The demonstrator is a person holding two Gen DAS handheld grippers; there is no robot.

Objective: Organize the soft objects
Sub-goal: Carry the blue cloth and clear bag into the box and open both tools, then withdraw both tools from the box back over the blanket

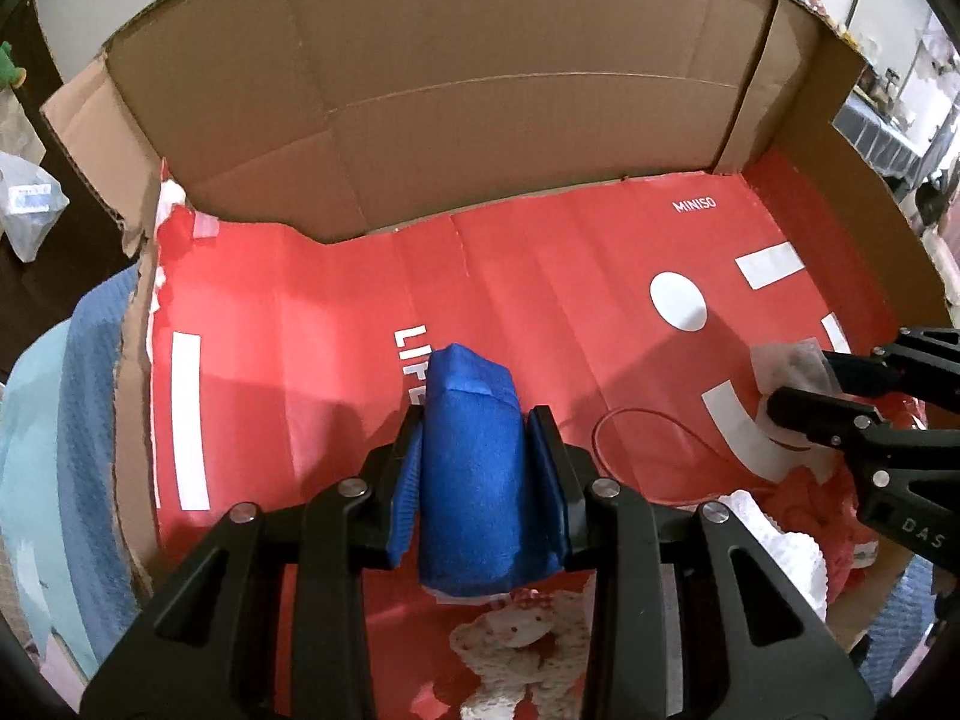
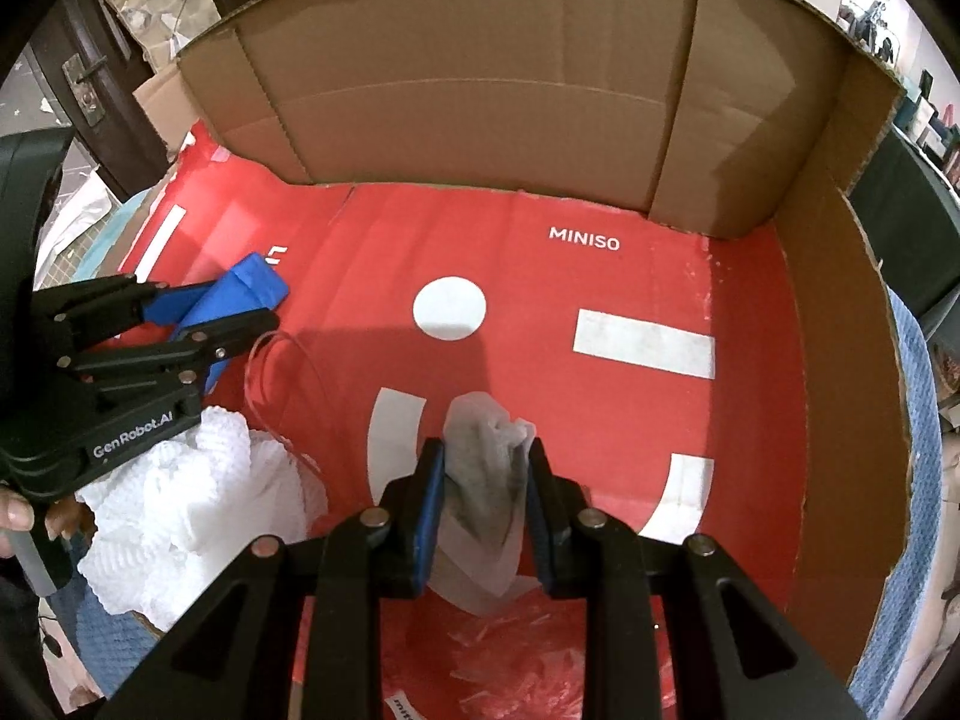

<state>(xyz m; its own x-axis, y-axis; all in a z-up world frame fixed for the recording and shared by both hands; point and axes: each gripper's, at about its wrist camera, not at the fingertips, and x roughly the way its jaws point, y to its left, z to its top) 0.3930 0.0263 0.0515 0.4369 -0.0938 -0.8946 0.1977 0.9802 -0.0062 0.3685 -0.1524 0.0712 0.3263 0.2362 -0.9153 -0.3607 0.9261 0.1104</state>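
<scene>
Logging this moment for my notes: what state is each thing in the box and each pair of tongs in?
Left tongs: shut on blue bundle.
Blue bundle: gripped, over the red liner.
Right tongs: shut on grey cloth.
Grey cloth: gripped, crumpled.
White netting: loose, heaped at the near edge.
Cardboard box: open, flaps up.

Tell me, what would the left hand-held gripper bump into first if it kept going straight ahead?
Probably the red box floor. The left hand-held gripper points down, its blue bundle leading; depth is unclear.
</scene>
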